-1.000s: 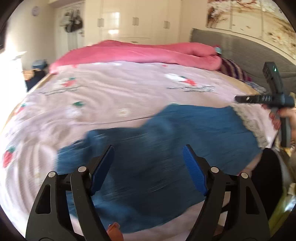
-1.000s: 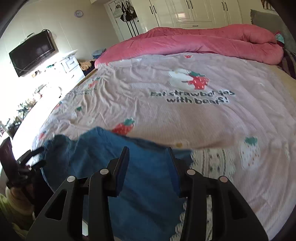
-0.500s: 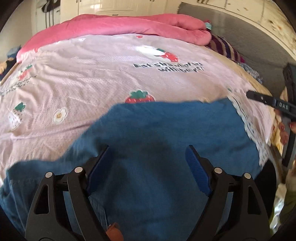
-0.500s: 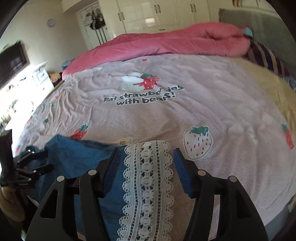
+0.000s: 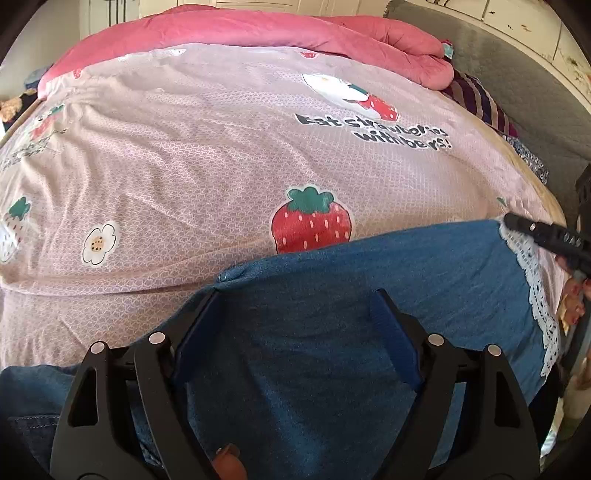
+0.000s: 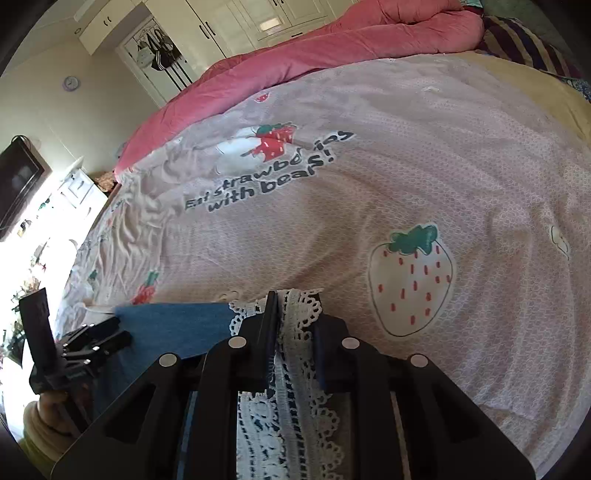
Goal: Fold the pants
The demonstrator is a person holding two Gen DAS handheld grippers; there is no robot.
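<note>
Blue denim pants with a white lace hem lie on the near edge of a pink strawberry-print bed cover. My left gripper is open, its fingers low over the denim near a fold corner, holding nothing. My right gripper is shut on the lace hem at the pants' right end; blue denim stretches left from it. The right gripper also shows at the right edge of the left wrist view. The left gripper shows at the left of the right wrist view.
A rolled pink duvet lies along the far side of the bed. Striped pillows and a grey headboard are at the right. White wardrobes and a wall TV stand beyond the bed.
Both grippers have dropped closer to the bed and pants. My right gripper has closed onto the lace hem it was straddling. My left gripper stays open and has shifted over the denim's fold.
</note>
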